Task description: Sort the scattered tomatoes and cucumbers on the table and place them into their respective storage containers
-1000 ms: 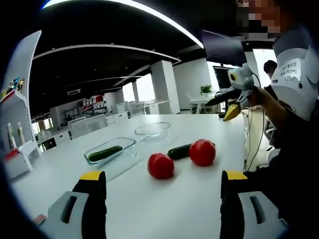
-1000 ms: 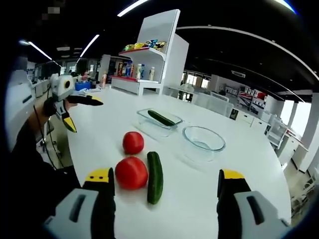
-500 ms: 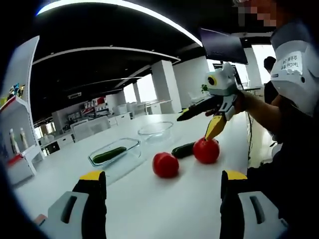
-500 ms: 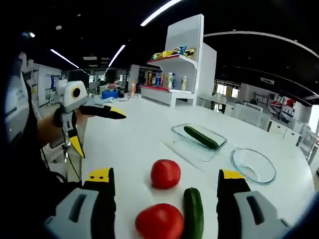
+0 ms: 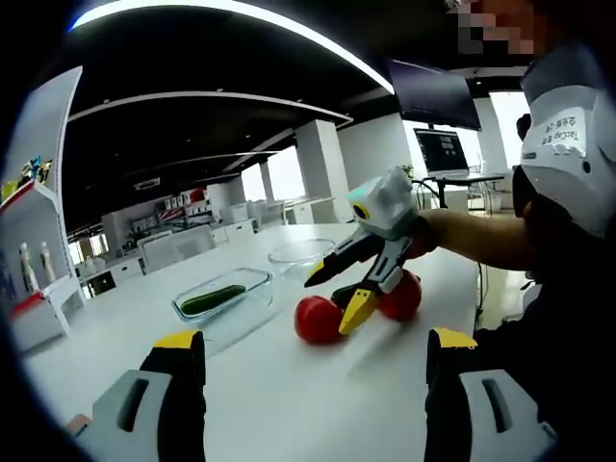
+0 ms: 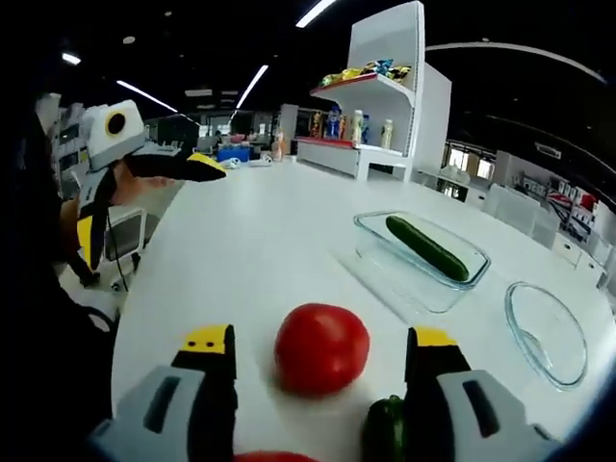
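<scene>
1. Right gripper (image 6: 318, 351) is down low over the table (image 6: 250, 241), jaws spread wide, and a tomato (image 6: 321, 348) sits right between its two tips, untouched as far as I can tell
2. From the left gripper view the same tool (image 5: 345, 300) reaches in with jaws parted, one tip above that tomato (image 5: 319, 320) and one in front of it, so the straddle looks good but not yet a pinch
3. A second tomato (image 5: 401, 295) lies just behind the tool, and a loose cucumber (image 6: 385, 435) pokes up by the right jaw, very near; closing carelessly could nudge it
4. To do this well, I'd centre the tomato between the pads, keep the right jaw clear of that cucumber, then squeeze gently, since a ripe tomato likely bruises or squirts out under a hard grip
5. Ahead and to the right of the tool stands the rectangular tray (image 6: 423, 274) with a cucumber in it (image 6: 427, 247); further right is the round bowl (image 6: 545, 332), empty, the likely home for tomatoes
6. Left gripper (image 5: 313, 371) waits back from the action, jaws wide apart, holding nothing, with tray (image 5: 223, 300) and bowl (image 5: 300, 258) out in front
</scene>
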`<action>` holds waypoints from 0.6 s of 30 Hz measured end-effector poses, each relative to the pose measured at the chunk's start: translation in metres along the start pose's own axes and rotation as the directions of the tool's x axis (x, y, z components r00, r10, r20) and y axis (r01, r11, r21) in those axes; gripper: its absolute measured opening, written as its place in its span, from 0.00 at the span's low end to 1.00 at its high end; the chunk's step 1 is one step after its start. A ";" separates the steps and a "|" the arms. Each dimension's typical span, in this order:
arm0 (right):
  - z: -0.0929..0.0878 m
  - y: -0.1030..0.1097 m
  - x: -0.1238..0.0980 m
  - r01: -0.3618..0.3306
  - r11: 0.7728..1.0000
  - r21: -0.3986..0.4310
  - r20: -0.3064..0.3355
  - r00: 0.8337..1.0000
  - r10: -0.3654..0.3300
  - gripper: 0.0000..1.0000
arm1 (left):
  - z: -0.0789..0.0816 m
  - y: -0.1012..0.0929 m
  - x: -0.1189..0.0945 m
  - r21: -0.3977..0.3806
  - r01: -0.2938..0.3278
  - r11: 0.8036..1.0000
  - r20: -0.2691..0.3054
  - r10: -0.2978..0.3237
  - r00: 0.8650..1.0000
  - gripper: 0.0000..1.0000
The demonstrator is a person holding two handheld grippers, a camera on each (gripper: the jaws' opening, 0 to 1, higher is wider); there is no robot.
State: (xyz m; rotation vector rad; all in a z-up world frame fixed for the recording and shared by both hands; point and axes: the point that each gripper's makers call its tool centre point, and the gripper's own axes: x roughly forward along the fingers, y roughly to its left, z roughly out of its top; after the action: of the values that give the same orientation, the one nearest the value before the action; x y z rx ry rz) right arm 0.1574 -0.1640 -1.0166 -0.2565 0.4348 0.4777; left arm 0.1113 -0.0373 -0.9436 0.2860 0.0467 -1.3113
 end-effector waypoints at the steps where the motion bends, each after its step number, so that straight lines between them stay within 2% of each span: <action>1: -0.001 0.000 0.001 -0.001 1.000 -0.001 -0.002 1.000 0.001 0.61 | 0.000 0.000 0.000 0.000 0.000 1.000 0.000 0.000 1.000 0.95; 5: -0.007 0.003 0.012 -0.025 1.000 0.009 -0.027 0.999 0.025 0.55 | 0.001 -0.001 -0.002 0.000 0.000 1.000 0.005 0.000 1.000 0.95; 9: -0.010 0.002 0.017 -0.022 1.000 0.017 -0.042 0.999 0.023 0.52 | 0.002 -0.002 -0.003 -0.004 0.002 1.000 0.010 -0.002 1.000 0.95; 12: -0.012 0.002 0.019 -0.020 0.999 0.024 -0.052 0.998 0.022 0.46 | 0.003 -0.001 -0.005 -0.006 -0.001 1.000 0.012 0.001 1.000 0.95; 18: -0.014 0.001 0.021 -0.025 0.998 0.049 -0.059 0.998 0.028 0.46 | 0.002 -0.001 -0.005 0.008 0.001 1.000 0.011 -0.001 1.000 0.95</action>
State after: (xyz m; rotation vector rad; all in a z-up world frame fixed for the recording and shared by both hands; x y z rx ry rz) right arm 0.1691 -0.1592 -1.0385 -0.2192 0.5079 0.4856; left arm 0.1089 -0.0334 -0.9411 0.2854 0.0321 -1.3141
